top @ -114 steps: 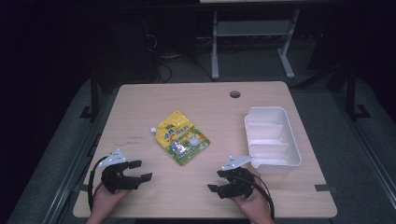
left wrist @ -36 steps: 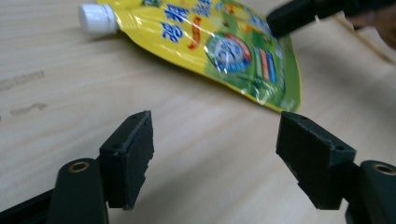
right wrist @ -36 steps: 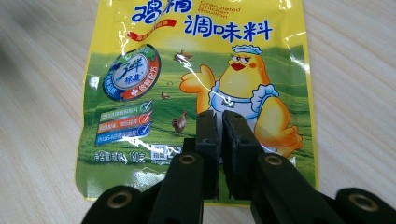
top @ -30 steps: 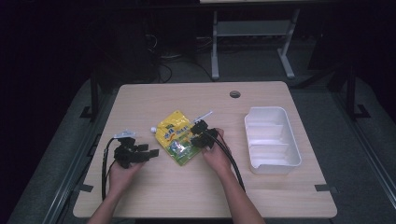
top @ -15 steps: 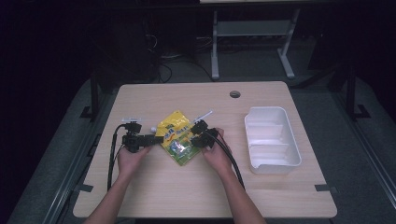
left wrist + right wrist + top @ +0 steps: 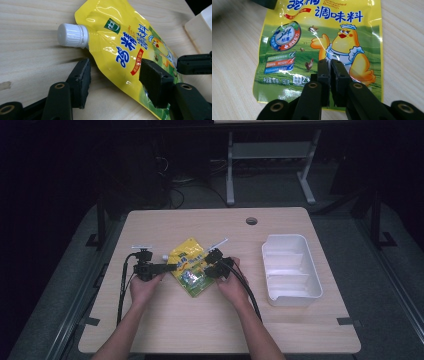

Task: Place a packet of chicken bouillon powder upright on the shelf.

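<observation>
A yellow spouted seasoning pouch (image 6: 189, 262) with a white screw cap (image 6: 72, 35) lies flat on the wooden table (image 6: 200, 320). My left gripper (image 6: 171, 267) is at the pouch's left edge, just below the cap. Its jaws have just been closing and still stand open (image 6: 115, 66): one pad rests on bare wood, the other over the pouch (image 6: 120, 45), neither pressing it. My right gripper (image 6: 207, 269) is shut, its tips (image 6: 330, 62) lying on the printed chicken on the pouch (image 6: 312, 37) with nothing between them.
A white divided tray (image 6: 291, 238) stands to the right of the hands, a corner of the tray (image 6: 200, 30) also in the left gripper view. A cable hole (image 6: 251, 221) sits near the table's far edge. Dark floor and a metal stand lie beyond.
My left gripper has slid right up to the pouch's edge, and its jaws have narrowed. The right gripper has stayed on the pouch.
</observation>
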Available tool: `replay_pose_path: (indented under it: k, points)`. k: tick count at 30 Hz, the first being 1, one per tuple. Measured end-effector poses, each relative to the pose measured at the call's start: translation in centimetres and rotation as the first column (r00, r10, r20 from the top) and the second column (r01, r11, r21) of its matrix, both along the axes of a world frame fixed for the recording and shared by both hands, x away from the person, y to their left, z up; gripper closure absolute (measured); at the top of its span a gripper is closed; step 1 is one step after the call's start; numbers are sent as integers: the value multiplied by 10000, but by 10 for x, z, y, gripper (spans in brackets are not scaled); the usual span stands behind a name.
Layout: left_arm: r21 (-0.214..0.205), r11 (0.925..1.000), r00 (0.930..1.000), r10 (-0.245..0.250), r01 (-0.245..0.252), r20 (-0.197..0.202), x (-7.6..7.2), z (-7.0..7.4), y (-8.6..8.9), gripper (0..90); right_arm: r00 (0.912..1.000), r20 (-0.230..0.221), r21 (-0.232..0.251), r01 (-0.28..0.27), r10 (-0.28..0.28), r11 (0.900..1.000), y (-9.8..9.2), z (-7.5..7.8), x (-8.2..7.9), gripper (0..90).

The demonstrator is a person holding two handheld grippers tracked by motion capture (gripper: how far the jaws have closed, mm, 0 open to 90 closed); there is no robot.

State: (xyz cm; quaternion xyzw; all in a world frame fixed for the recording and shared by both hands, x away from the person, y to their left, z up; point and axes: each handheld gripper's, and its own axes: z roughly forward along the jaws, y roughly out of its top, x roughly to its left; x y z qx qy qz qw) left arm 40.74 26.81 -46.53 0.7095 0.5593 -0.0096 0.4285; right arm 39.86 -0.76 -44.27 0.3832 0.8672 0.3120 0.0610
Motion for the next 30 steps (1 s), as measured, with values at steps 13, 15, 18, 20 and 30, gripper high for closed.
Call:
replay_pose_path:
  k: [13,15,18,20,30]
  points:
    - [-1391,9896,9991,-384,359,-158,7,-11,1,739,10000,-13,25,-41,41,10000,-1,-1,-1,855]
    - [-1580,9867,9992,-406,391,-59,8,-10,3,780,10000,-30,53,-95,95,9999,-1,-1,0,854]
    - [-1904,9802,9985,-540,544,73,6,-6,3,862,9998,35,-129,-201,201,9997,-1,0,-1,777]
    - [-1876,9802,9979,-613,637,188,5,-4,3,881,9994,78,-328,-320,323,9989,-2,1,-2,686]
    - [-2038,9682,9828,-1174,1452,1428,-9,24,11,899,9989,448,731,-178,146,9972,-14,13,-12,434]
